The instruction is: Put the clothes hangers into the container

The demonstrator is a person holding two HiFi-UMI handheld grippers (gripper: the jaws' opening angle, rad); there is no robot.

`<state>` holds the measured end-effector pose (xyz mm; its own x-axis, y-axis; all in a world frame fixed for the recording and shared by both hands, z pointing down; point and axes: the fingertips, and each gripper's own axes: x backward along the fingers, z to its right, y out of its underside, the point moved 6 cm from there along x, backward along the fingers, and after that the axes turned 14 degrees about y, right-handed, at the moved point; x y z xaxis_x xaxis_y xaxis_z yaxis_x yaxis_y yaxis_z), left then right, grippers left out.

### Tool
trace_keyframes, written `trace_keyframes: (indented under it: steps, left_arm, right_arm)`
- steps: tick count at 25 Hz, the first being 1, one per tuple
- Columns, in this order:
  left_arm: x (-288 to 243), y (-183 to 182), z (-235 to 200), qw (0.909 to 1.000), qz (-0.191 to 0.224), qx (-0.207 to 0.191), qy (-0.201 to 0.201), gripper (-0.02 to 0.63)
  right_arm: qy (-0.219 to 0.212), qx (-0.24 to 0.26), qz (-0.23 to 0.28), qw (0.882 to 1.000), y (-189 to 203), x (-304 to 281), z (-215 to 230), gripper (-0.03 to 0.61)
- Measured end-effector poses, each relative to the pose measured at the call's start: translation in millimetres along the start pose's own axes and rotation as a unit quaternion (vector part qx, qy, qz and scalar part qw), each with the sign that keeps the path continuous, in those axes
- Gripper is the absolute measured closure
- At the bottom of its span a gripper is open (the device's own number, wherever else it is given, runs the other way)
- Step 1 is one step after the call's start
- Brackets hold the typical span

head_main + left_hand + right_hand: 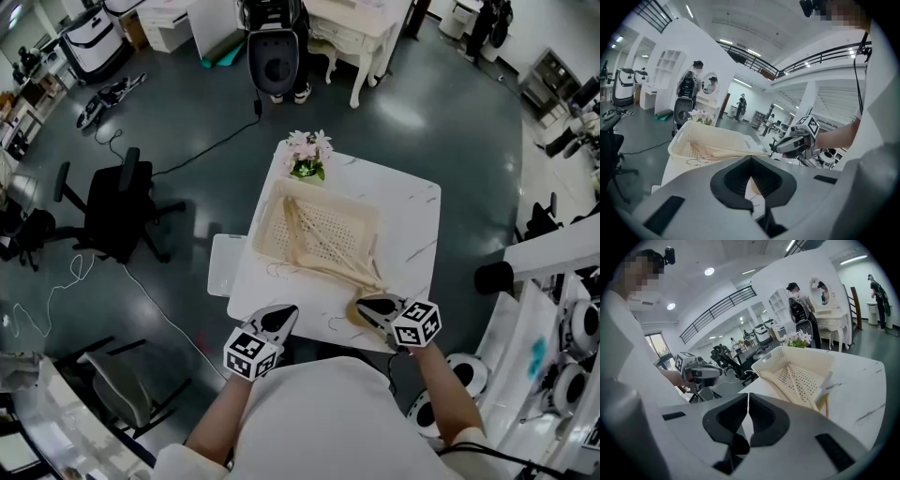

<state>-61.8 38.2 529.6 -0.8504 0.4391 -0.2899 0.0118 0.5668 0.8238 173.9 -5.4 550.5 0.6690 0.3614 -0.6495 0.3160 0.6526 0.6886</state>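
Observation:
A cream perforated basket (272, 216) stands on the white table (412, 216). Several pale wooden hangers (328, 253) lie in it, and their ends stick out over its front right rim (820, 399). Thin wire hooks (278, 272) show at the basket's front edge. My right gripper (364, 306) is at the table's front edge beside a tan hanger end (354, 315). Its jaws are shut, and I see nothing between them in the right gripper view. My left gripper (284, 312) is at the front left with its jaws together and apart from the basket.
A pot of pink flowers (309, 155) stands behind the basket. A flat white panel (225, 264) juts out at the table's left side. A black office chair (117, 211) and cables are on the floor to the left, and white equipment (572, 328) is to the right.

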Motion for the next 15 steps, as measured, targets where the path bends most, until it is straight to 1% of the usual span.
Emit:
trace_keyframes:
  steps: [4,7,10,12,13,14,15]
  left_arm:
    - [-4.9,5.8,2.0,0.9999,-0.011,0.001,0.001,0.606]
    - [-6.8,10.2,3.9,0.9998,-0.018,0.003,0.001,0.606]
    - [-8.7,17.1,5.9,0.9996,-0.028,0.008,0.001,0.606]
    - [-10.6,22.4,7.2,0.9993,-0.035,0.012,0.000,0.606]
    - [-11.5,24.8,7.7,0.9992,-0.038,0.014,-0.001,0.606]
    - [-12.5,27.0,8.4,0.9990,-0.041,0.016,-0.001,0.606]
    - [-13.5,29.2,9.2,0.9989,-0.044,0.019,-0.002,0.606]
  right_arm:
    - [-0.003,-0.017,-0.007,1.000,14.2,6.3,3.6,0.555]
    - [-0.004,-0.020,-0.027,0.999,31.2,7.3,4.8,0.555]
    - [0.008,-0.007,-0.053,0.999,56.0,4.3,7.8,0.554]
    - [0.018,-0.011,-0.063,0.998,72.7,1.2,11.6,0.551]
    - [0.022,-0.018,-0.066,0.997,80.0,-0.5,13.9,0.543]
    - [0.025,-0.026,-0.069,0.997,86.8,-2.2,16.1,0.520]
    - [0.028,-0.032,-0.073,0.996,93.3,-3.8,18.4,0.480]
